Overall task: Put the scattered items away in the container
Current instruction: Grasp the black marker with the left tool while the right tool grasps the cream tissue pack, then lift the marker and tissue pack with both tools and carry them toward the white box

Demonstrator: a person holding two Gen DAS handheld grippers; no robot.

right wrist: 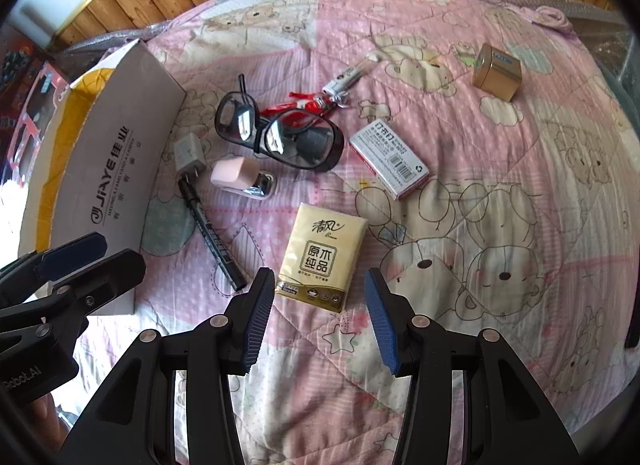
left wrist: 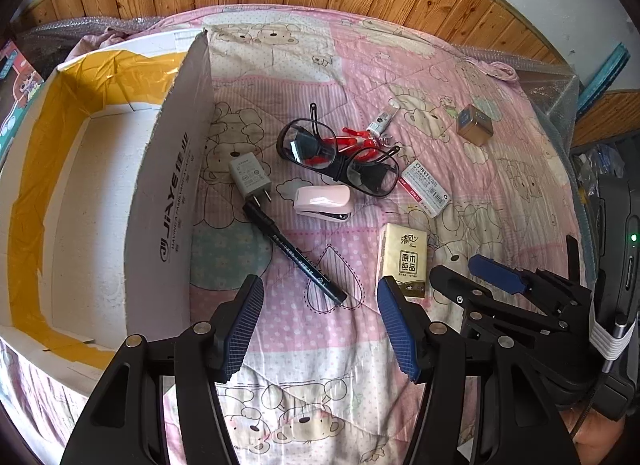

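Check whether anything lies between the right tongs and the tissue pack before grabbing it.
Nothing visible does. The right tongs stand open just short of the tissue pack, with only bare quilt between them.

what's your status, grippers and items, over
Left hand-held gripper open, empty. Right hand-held gripper open, just short of tissue pack. Box empty, all items on quilt. Nothing blocking.

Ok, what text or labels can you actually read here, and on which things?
"JIAYE", with "佳业" beside it: side of the cardboard box; the line beneath is too small.
"清风" and "原木纯品": tissue pack.
"订书钉": staple box; its other print is too small.
Black marker: print too small to read.
"Robot.AI": left tongs.
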